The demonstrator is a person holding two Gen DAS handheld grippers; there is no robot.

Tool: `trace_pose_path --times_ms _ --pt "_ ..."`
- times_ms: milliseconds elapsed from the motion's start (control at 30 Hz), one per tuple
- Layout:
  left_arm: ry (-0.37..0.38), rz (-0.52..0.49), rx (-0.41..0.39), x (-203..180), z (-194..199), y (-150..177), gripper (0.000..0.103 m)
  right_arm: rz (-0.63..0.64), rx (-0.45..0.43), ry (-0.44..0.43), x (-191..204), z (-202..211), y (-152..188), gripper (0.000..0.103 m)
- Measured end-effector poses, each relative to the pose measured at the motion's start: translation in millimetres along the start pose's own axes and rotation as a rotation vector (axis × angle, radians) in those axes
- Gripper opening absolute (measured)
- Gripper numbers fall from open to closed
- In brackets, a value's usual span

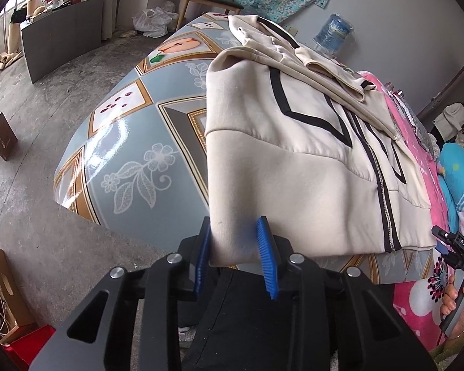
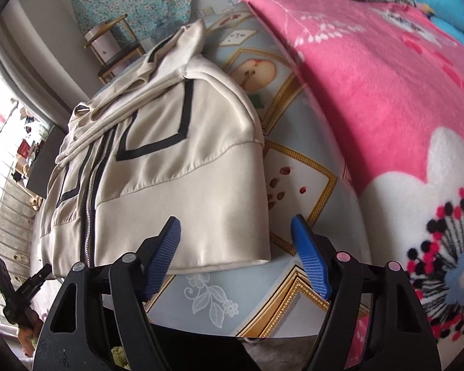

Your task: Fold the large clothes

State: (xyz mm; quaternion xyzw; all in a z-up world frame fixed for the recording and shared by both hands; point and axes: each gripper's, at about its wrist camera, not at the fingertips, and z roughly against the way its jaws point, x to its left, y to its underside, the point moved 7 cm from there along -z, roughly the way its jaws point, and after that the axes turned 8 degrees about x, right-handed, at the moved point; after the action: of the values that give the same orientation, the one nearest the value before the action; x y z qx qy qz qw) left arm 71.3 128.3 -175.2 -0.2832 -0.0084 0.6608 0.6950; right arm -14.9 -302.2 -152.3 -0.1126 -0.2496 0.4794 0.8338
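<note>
A cream jacket [image 1: 309, 167] with black stripes lies folded on a patterned table [image 1: 133, 142], its zip facing up and its hood bunched at the far end. At the jacket's near left corner, the left gripper [image 1: 235, 247] has its blue pads against the hem on both sides, clamping the cloth. At the jacket's near right corner, the right gripper [image 2: 236, 253] stands open, its jaws straddling the hem without touching it. Right of the jacket, a pink blanket [image 2: 386, 99] covers the table's edge.
</note>
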Motion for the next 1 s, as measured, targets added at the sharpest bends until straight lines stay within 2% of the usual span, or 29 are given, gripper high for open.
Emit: trace_pose_path --times_ms 133,200,267,367,467,600,767,1000 --pt "-0.013 -0.010 -0.002 0 0 0 0.028 0.011 0.016 0.010 1 2 6 0.055" --pt "-0.024 -0.019 -0.005 -1 0 1 0.028 0.017 0.044 0.001 3 0 12 0.040" --pt "-0.034 -0.025 -0.010 -2 1 1 0.027 0.025 0.055 0.022 3 -2 17 0.032" --pt "-0.043 -0.034 -0.020 -4 2 0 0.016 0.028 0.049 0.049 2 0 18 0.017" --pt "-0.053 -0.048 -0.029 -6 4 -3 0.009 0.006 0.041 0.007 1 4 16 0.007" --pt "-0.055 -0.073 -0.057 -12 14 -7 0.005 -0.017 0.012 -0.048 4 17 9 0.005" --pt "-0.016 -0.078 -0.117 -22 37 -22 0.005 -0.018 -0.045 -0.115 16 40 -7 0.005" --pt "0.024 -0.129 -0.207 -50 64 -64 0.005 0.028 -0.127 -0.171 44 61 -49 0.005"
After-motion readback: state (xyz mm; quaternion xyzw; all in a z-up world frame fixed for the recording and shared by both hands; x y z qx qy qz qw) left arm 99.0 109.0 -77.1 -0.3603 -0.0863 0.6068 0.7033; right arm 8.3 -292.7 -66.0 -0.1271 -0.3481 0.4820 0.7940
